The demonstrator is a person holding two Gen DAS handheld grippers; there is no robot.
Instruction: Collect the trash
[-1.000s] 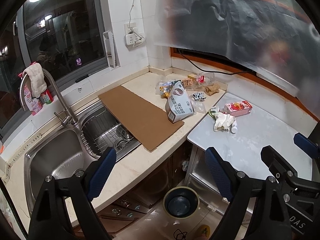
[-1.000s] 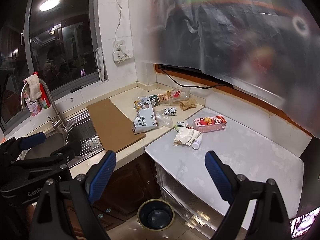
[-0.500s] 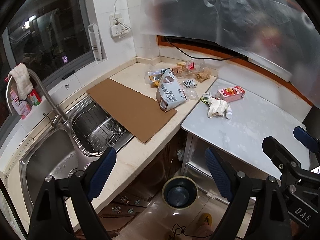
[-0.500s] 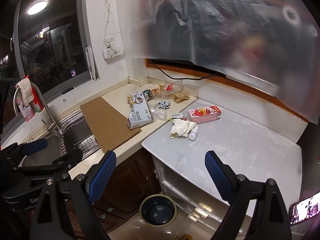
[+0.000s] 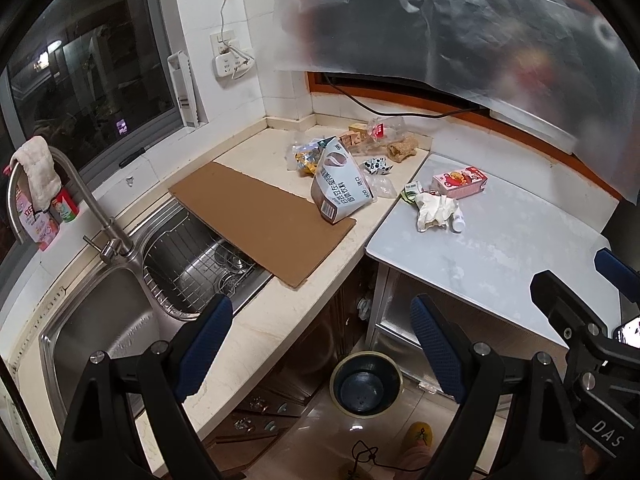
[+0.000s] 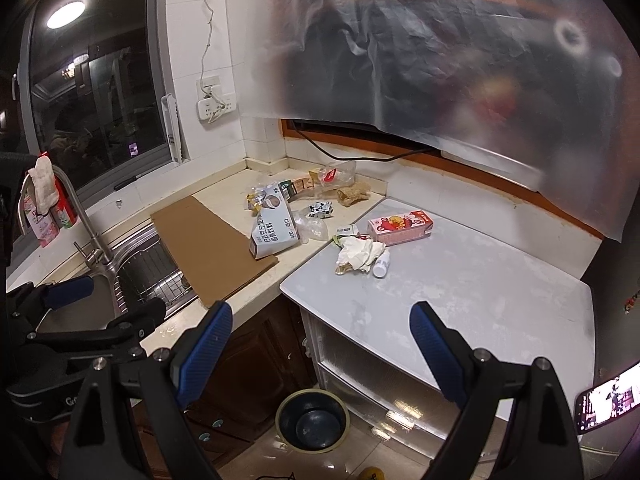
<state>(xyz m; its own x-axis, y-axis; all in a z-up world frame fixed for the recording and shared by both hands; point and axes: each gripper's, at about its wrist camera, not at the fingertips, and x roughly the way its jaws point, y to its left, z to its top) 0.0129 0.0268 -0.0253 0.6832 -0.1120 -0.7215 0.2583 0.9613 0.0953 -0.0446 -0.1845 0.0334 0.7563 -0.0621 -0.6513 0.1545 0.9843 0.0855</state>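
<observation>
Scene: a kitchen corner at night, litter heaped where the beige stone counter [image 5: 256, 332] meets the white tabletop [image 6: 460, 276].
Change: over the last second both cameras have drawn back and risen, so the litter sits smaller and deeper in view; nothing on the counter has shifted. By this reading, collection has not begun and the person is still lining up.
Left gripper [image 5: 320, 344]: fingers spread wide, holding nothing, hovering over the counter's front edge beside the steel sink [image 5: 92, 320].
Right gripper [image 6: 320, 344]: fingers likewise apart and empty, above the tabletop's front corner.
Trash: a grey-and-white drink carton [image 5: 338, 188] lies tipped on the far end of a flat brown cardboard sheet [image 5: 260, 220]; a pink juice box [image 6: 400, 226] rests near the tabletop's back-left corner, with crumpled white tissue [image 6: 358, 254] and a small white bottle [image 6: 381, 266] just in front; wrappers crowd the counter's back corner.
Bin: a round dark bin [image 6: 312, 418] stands on the floor below the junction of the two surfaces.
Room: the tabletop's front and right stretches are bare, a likely clear approach; a hanging translucent plastic sheet [image 6: 440, 48] limits height at the back wall.
</observation>
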